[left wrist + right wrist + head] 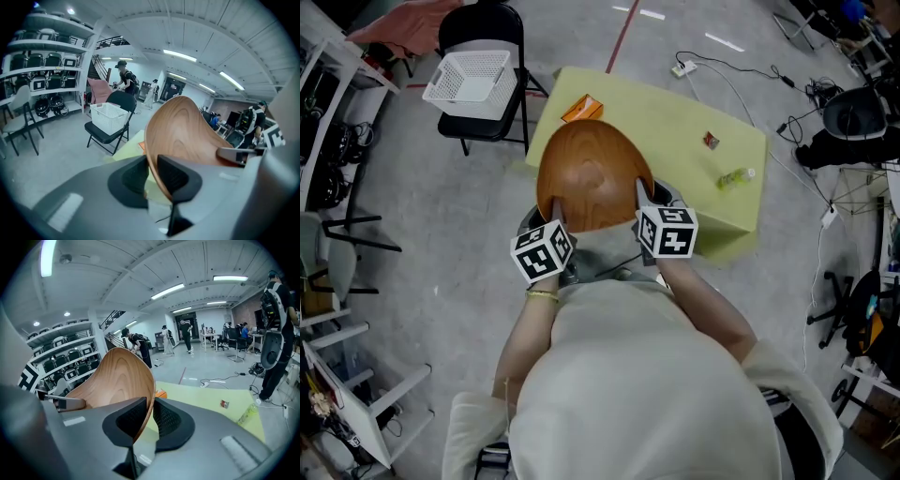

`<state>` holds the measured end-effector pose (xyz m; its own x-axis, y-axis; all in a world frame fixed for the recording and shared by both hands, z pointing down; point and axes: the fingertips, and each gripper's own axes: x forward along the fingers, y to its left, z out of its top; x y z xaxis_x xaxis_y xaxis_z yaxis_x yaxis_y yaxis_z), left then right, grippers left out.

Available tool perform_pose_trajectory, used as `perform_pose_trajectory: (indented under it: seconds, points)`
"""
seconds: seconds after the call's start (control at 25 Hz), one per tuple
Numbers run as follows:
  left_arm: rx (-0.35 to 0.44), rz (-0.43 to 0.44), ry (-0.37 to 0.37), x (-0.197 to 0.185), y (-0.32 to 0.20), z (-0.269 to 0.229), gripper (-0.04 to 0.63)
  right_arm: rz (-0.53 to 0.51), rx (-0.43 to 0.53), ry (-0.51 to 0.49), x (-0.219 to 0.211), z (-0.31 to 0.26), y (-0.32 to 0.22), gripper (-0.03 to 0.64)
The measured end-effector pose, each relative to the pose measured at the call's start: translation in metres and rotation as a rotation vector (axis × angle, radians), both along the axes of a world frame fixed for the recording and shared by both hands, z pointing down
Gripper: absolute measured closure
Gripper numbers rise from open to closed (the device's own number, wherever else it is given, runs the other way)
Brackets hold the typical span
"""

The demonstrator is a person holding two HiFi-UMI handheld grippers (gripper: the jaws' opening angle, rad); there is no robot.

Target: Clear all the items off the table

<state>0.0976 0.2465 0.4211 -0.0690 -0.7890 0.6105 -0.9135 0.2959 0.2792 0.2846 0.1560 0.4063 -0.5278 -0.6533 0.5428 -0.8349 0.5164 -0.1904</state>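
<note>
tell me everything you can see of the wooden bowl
The wooden bowl is large, oval and thin-walled, of brown grained wood, and empty. It is held tilted, hollow towards the person, over the near edge of the yellow-green table. The left gripper is shut on its rim at one side, the right gripper at the other; nothing else seems to touch it.

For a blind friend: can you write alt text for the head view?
Seen from above, a person clamps the near rim of a wooden bowl with the left gripper and right gripper at a yellow-green table. An orange packet, red wrapper and green bottle lie on it; a white basket sits on a chair.
</note>
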Motion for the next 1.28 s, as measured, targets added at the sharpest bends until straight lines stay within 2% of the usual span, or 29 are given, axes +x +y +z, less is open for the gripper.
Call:
perform_pose_trajectory:
  seconds: [0.56, 1.28]
  points:
    - [0.01, -0.033, 0.01, -0.119, -0.032, -0.015, 0.533, -0.03, 0.01, -0.001, -0.121, -0.018, -0.037, 0.575]
    - [0.003, -0.103, 0.009, -0.274, -0.029, -0.014, 0.534, -0.095, -0.001, -0.007, -0.283, -0.014, -0.047, 0.575]
